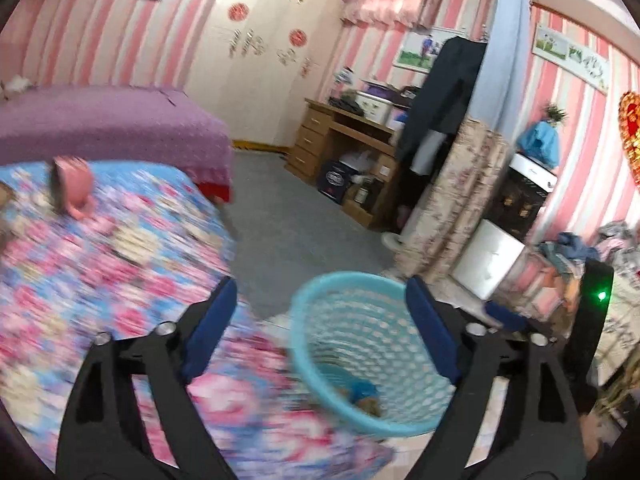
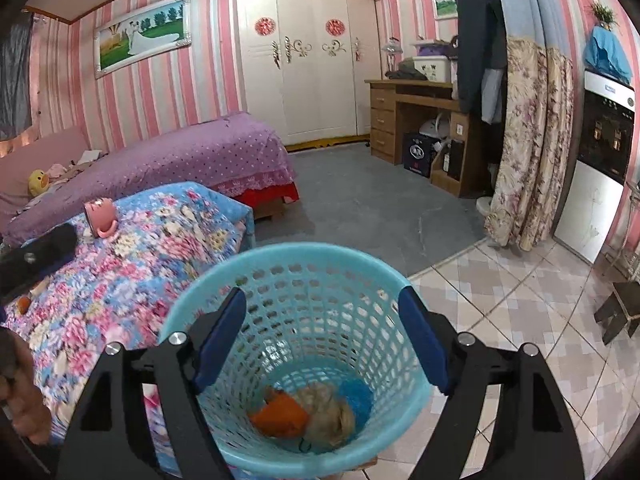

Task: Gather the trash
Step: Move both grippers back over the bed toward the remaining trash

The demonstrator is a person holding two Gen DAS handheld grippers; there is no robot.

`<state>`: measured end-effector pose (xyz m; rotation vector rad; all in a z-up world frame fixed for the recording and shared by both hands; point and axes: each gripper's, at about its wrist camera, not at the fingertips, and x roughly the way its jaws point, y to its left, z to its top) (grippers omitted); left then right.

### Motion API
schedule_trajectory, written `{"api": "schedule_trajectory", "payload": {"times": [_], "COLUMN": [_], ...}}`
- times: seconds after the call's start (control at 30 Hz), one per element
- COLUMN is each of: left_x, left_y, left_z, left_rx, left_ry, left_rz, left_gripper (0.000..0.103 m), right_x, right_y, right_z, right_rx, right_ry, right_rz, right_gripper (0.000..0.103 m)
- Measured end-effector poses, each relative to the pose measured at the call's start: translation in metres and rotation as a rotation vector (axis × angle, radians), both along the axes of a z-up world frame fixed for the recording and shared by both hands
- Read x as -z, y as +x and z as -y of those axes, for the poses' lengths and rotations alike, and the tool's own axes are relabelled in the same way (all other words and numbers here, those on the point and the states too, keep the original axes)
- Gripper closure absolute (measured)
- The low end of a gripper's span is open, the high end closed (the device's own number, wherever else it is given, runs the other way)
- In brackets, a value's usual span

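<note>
A light blue perforated basket [image 2: 304,264] stands on the floor beside a surface draped in floral cloth [image 2: 132,264]. In its bottom lie an orange scrap [image 2: 282,414], a crumpled pale wad [image 2: 328,412] and a blue piece [image 2: 358,398]. My right gripper [image 2: 322,292] hangs open right above the basket's mouth, nothing between its pads. My left gripper [image 1: 322,284] is open and empty too, over the cloth's edge, with the basket [image 1: 360,352] just ahead on the right. On the cloth stands a pink mug [image 2: 102,216], and a small orange bit [image 2: 23,304] lies near its left end.
A purple-covered bed [image 2: 200,152] lies behind the floral cloth, with a white wardrobe [image 2: 308,60] and a wooden desk [image 2: 416,116] at the far wall. A floral curtain [image 2: 528,140], a water dispenser [image 2: 600,160] and a dark stool [image 2: 620,312] stand on the right. A hand [image 2: 20,392] shows at the left edge.
</note>
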<state>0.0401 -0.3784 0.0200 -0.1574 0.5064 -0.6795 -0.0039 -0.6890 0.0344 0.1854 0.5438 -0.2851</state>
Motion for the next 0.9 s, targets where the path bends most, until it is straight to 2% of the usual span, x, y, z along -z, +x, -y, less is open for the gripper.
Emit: {"api": "schedule_trajectory", "payload": {"times": [0.13, 0.23, 0.3, 0.4, 0.53, 0.7, 0.77, 0.87, 0.9], "left_x": [-0.017, -0.024, -0.023, -0.021, -0.020, -0.013, -0.011, -0.008, -0.008], "left_y": [0.006, 0.010, 0.016, 0.024, 0.028, 0.028, 0.028, 0.020, 0.020], "left_z": [-0.063, -0.130, -0.170, -0.240, -0.314, -0.372, -0.384, -0.397, -0.397], "left_rx": [-0.084, -0.199, -0.277, -0.395, -0.536, -0.689, -0.724, -0.758, -0.763], "left_ry": [0.050, 0.135, 0.178, 0.184, 0.164, 0.113, 0.111, 0.126, 0.129], "left_rz": [0.041, 0.095, 0.102, 0.066, 0.061, 0.037, 0.025, 0.059, 0.064], "left_gripper": [0.014, 0.014, 0.012, 0.005, 0.005, 0.005, 0.005, 0.005, 0.005], "right_x": [-0.008, -0.015, -0.021, -0.031, -0.044, -0.037, -0.026, -0.008, -0.006], "right_y": [0.022, 0.044, 0.058, 0.079, 0.102, 0.119, 0.119, 0.118, 0.117], "right_z": [-0.035, -0.072, -0.102, -0.152, -0.220, -0.283, -0.302, -0.326, -0.327], "right_rx": [-0.060, -0.128, -0.183, -0.262, -0.366, -0.429, -0.444, -0.446, -0.447], "right_ry": [0.004, 0.035, 0.038, 0.040, 0.028, 0.054, 0.029, -0.051, -0.050], "right_rz": [0.015, 0.036, 0.052, 0.074, 0.101, 0.095, 0.090, 0.055, 0.051], "right_gripper": [0.024, 0.024, 0.023, 0.021, 0.014, 0.012, 0.012, 0.012, 0.011]}}
